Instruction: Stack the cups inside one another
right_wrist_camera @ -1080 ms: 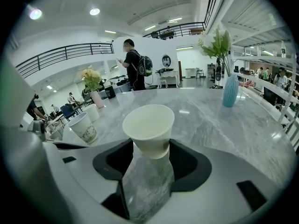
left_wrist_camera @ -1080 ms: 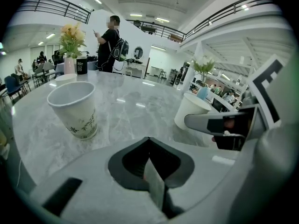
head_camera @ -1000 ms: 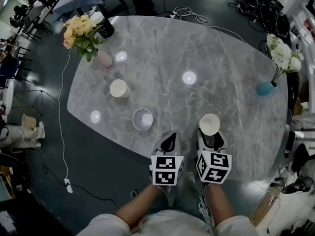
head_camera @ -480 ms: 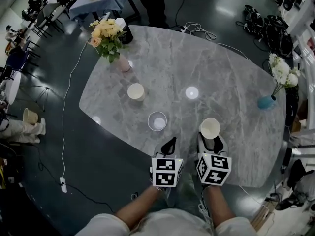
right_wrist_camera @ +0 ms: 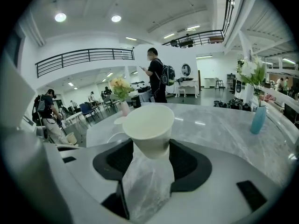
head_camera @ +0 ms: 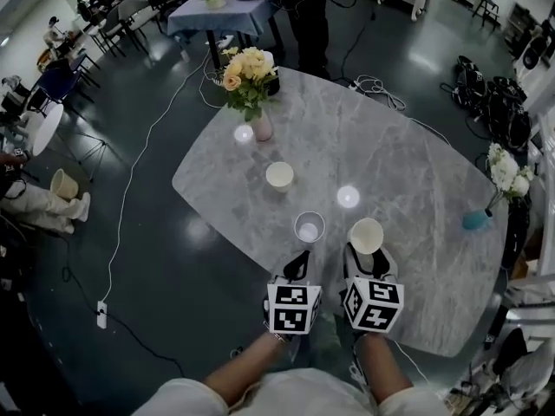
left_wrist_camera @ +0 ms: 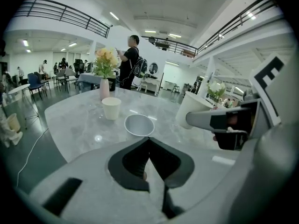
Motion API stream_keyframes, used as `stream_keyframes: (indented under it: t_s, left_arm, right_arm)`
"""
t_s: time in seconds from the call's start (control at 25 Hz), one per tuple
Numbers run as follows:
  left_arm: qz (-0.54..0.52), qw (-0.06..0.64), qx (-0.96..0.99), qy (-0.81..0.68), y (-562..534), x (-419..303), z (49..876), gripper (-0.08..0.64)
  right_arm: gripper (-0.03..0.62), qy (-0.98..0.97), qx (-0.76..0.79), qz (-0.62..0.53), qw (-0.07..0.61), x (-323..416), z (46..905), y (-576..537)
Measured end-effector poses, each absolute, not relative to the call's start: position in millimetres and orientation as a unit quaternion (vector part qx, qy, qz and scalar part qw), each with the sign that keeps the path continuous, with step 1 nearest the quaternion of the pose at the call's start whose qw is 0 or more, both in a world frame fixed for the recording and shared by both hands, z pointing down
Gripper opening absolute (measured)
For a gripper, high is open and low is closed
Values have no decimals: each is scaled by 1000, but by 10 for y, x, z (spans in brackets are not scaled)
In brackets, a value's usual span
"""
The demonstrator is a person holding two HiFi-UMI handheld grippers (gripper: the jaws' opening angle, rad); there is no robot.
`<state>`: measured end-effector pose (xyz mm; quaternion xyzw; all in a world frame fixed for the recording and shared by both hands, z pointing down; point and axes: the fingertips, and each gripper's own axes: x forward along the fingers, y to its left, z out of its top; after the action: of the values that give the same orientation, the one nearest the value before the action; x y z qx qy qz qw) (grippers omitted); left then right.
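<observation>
R gripper [head_camera: 365, 255] clenched on a cream paper cup [head_camera: 365, 235]: jaws pinch its lower part, mouth points up and away from the person, cup sits over the near part of the grey marble table [head_camera: 416, 180]. R gripper view shows the same cup btwn the dark jaw pads, rim toward the room. L gripper [head_camera: 298, 263] just beside it on the left, jaws closed tip to tip w/ nothing btwn them, at the table's near edge. Clear-looking cup [head_camera: 309, 227] stands upright on the table just ahead of the L gripper and near the held cup, not touching it. 2nd cream cup [head_camera: 279, 175] upright farther back-left, apart from the clear one. Pink vase [head_camera: 260, 126] w/ yellow flowers [head_camera: 245, 69] behind that cup near the far-left edge. Blue vase [head_camera: 473, 220] w/ white flowers [head_camera: 507, 170] at the right edge, well apart from the cups. Person in dark top w/ backpack [left_wrist_camera: 129, 62] stands beyond the table's far side. White cable [head_camera: 130, 180] runs across the dark floor on the left.
</observation>
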<state>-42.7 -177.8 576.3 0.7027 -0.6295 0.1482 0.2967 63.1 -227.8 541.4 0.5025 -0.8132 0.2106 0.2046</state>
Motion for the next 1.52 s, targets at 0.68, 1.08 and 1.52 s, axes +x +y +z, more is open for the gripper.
stream_keyframes:
  t_s: [0.68,1.08,1.52]
  left_arm:
    - [99,308,633,-703,-1462,-1361,5597,-5]
    - [97,327,609,-716,-1337,-1523,5707,-5]
    - [100,342,599,-717,-1387,-1552,5858,-5]
  right_arm:
    - [222,-862,421,181,215,-374,5249,-2159]
    - [222,-866,400,186,236,-543,5392,-2110]
    - [222,-864,386,195,258,-597,5590,-2124]
